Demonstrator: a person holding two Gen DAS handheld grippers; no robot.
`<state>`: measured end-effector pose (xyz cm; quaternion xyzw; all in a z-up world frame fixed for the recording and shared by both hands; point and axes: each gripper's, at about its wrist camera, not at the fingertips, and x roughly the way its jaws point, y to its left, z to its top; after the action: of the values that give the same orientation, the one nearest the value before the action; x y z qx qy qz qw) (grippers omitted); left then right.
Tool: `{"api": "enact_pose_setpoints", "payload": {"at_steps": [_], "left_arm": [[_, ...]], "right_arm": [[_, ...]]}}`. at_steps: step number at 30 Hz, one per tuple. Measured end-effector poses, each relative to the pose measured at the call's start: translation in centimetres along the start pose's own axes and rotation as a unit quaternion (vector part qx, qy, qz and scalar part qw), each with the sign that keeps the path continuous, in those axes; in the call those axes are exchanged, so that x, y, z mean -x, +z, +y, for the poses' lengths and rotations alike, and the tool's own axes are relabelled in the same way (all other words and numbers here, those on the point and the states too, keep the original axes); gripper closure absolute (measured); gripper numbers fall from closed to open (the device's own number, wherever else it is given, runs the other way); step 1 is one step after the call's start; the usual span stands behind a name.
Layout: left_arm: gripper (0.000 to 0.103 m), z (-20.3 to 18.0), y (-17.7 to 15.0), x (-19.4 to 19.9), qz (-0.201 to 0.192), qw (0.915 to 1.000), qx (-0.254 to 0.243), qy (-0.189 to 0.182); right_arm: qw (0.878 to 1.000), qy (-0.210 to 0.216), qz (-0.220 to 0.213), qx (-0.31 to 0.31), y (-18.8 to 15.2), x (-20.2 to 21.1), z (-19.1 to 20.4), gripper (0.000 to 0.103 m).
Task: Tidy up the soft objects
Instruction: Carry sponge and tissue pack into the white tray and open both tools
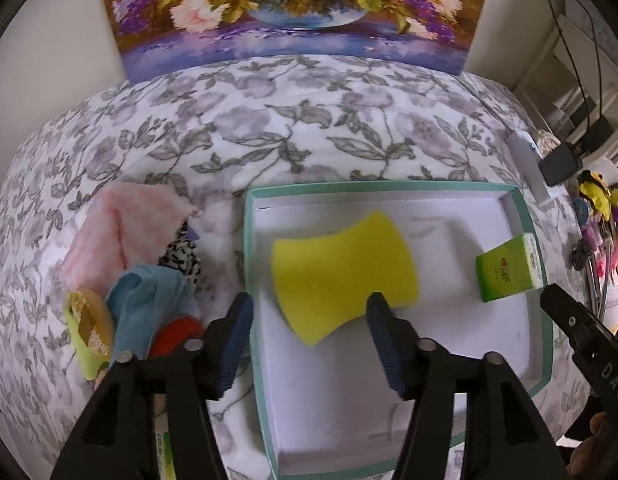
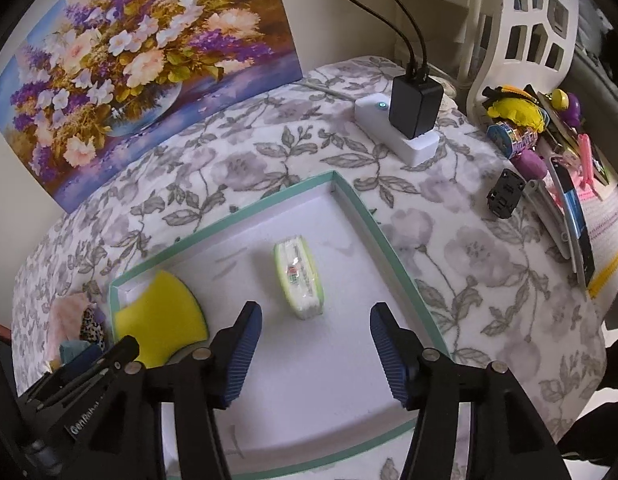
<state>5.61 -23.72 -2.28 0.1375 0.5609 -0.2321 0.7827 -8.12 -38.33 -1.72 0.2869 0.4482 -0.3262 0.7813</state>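
Observation:
A yellow sponge (image 1: 341, 276) lies, blurred, in the white tray with the teal rim (image 1: 249, 264). My left gripper (image 1: 309, 332) is open above the tray's left side. The sponge's near end sits between the fingers, and the left pad stands clear of it. A green tissue pack (image 2: 299, 280) rests in the tray just beyond my right gripper (image 2: 315, 344), which is open with nothing between its fingers. The sponge (image 2: 161, 320) is in the tray's left corner in the right wrist view. Left of the tray lie a pink cloth (image 1: 121, 232), a blue cloth (image 1: 149, 292) and a leopard-print piece (image 1: 181, 256).
A flower painting (image 1: 293, 12) leans on the wall behind the floral bedspread (image 1: 269, 128). A white power strip with a black adapter (image 2: 415, 108) lies beyond the tray's far right corner. Toys, clips and other small items (image 2: 549, 152) crowd the right edge.

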Motion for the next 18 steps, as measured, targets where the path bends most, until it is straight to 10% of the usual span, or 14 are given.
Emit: {"api": "enact_pose_setpoints", "payload": {"at_steps": [9,18], "left_arm": [[0.009,1.9,0.3,0.4,-0.007,0.9993,0.031,0.021],[0.004,3.7,0.3,0.7,-0.037,0.9957,0.068,0.052]], "right_arm": [[1.000,-0.009,-0.003,0.018,-0.1,0.0,0.5,0.000],[1.000,-0.014,0.007,0.013,-0.4,-0.6,0.6,0.000]]}}
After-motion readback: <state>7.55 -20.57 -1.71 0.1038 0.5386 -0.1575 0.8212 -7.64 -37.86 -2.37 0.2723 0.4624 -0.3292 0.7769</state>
